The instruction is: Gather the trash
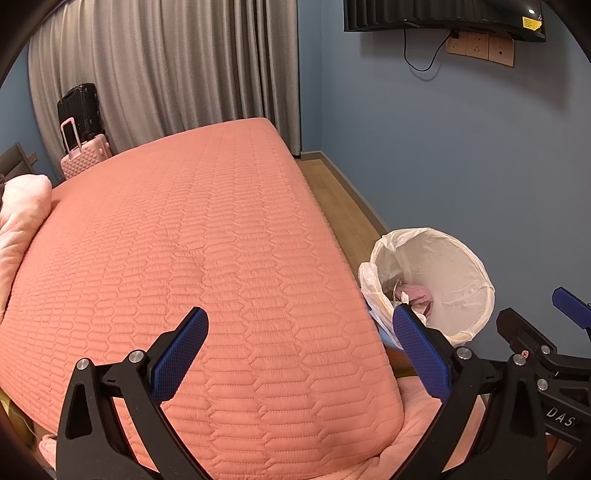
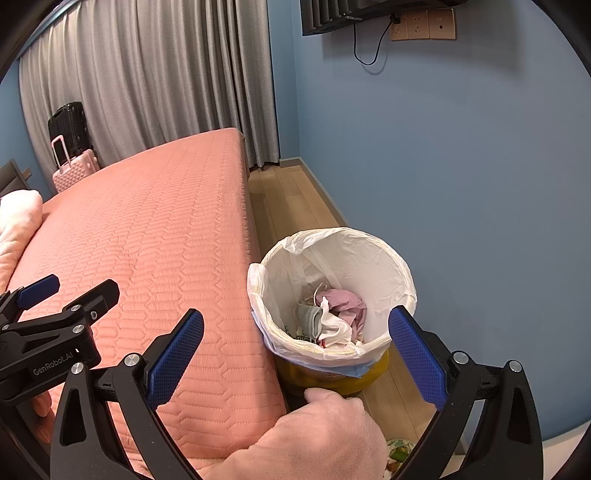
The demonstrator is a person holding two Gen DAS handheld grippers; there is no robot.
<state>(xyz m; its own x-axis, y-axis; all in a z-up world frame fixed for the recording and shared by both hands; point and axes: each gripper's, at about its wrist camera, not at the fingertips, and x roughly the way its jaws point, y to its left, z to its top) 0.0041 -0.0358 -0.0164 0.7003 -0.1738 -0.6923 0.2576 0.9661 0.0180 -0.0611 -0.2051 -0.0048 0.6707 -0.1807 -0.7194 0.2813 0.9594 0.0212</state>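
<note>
Hovering wide open and empty: left gripper [image 1: 301,354] over salmon quilted bed [image 1: 192,251], right gripper [image 2: 295,350] above white-bag-lined yellow trash bin [image 2: 369,254] holding crumpled waste [image 2: 332,314].

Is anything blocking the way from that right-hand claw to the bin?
Nothing visible does. The right gripper hangs open and empty just above the lined trash bin, whose mouth is uncovered; only crumpled trash lies inside.

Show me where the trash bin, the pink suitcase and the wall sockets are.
trash bin [image 2: 373,266]: right wrist view, liner's inner back wall.
pink suitcase [image 2: 75,173]: right wrist view, its textured front.
wall sockets [image 2: 423,25]: right wrist view, middle plate.
</note>
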